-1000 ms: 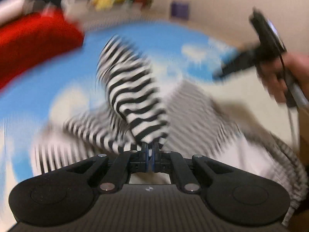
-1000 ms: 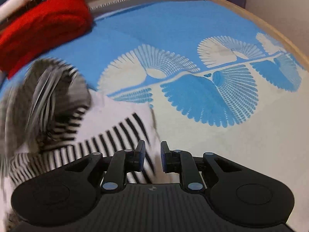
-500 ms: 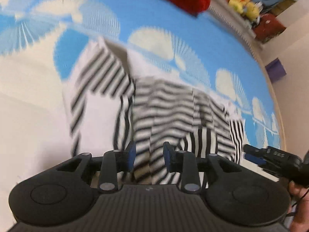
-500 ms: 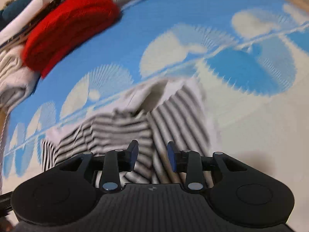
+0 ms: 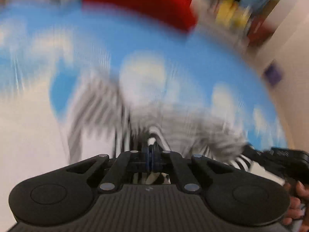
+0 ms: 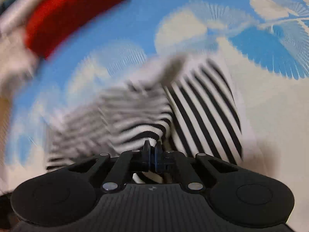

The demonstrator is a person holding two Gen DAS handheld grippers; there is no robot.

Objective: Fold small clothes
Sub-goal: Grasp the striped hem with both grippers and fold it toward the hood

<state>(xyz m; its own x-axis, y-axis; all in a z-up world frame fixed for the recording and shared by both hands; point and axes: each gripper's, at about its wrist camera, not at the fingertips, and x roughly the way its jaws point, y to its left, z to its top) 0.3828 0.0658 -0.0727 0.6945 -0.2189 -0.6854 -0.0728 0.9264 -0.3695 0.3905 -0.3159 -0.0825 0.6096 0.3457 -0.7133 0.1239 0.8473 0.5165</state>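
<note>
Since half a second ago we see both pairs of fingers close, left gripper [image 5: 150,148] and right gripper [image 6: 152,148] each clamped on the striped garment [image 6: 204,106], pointing steeply down.

garment [image 6: 202,112] on bedspread [image 6: 270,116], folded blanket [image 6: 73,13] behind

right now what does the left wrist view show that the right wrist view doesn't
Only the left wrist view: the right gripper reaching in from the right edge with the person's hand behind it, a blurred yellow object and a purple object beyond the cover.

Only the right wrist view: a sharp panel of the garment with bold black stripes, lying flat.

Both: the black-and-white striped garment on the blue and white patterned cover, the red fabric bundle behind, and each view's own gripper, like the left gripper, shut on a pinch of striped fabric.
</note>
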